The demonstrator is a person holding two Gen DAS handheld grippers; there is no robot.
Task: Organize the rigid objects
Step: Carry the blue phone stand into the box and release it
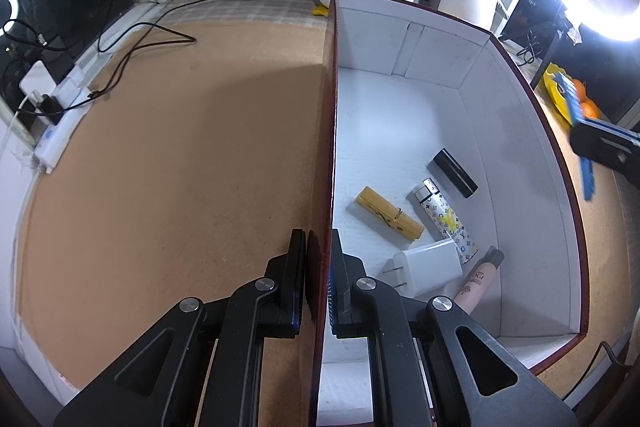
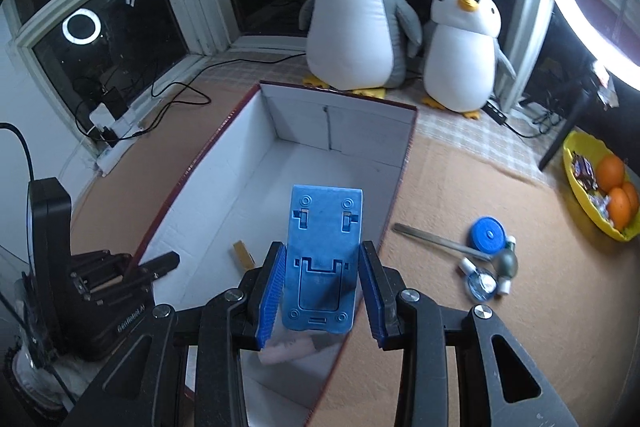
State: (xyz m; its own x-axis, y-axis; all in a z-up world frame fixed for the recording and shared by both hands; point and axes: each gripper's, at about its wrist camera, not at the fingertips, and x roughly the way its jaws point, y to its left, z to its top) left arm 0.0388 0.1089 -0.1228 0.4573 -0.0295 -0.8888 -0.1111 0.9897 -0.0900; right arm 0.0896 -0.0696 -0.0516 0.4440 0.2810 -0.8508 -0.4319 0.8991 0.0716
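Observation:
A box (image 1: 520, 147) with dark red outside and white inside stands on the tan table. My left gripper (image 1: 318, 239) is shut on its left wall, one finger on each side. Lying in the box are a wooden clothespin (image 1: 388, 213), a patterned lighter (image 1: 444, 215), a black bar (image 1: 452, 173), a white charger (image 1: 424, 265) and a pink tube (image 1: 478, 281). In the right wrist view my right gripper (image 2: 323, 251) is shut on a blue plastic phone stand (image 2: 324, 223), which hangs over the box (image 2: 224, 163) near its right wall.
Right of the box on the table lie a metal strip (image 2: 436, 241), a blue round disc (image 2: 488, 233) and small bottles (image 2: 486, 279). A yellow bowl (image 2: 576, 195) holds oranges. Two plush penguins (image 2: 356, 15) sit behind the box. Cables (image 1: 140, 35) and a power strip (image 1: 56, 131) lie at the left.

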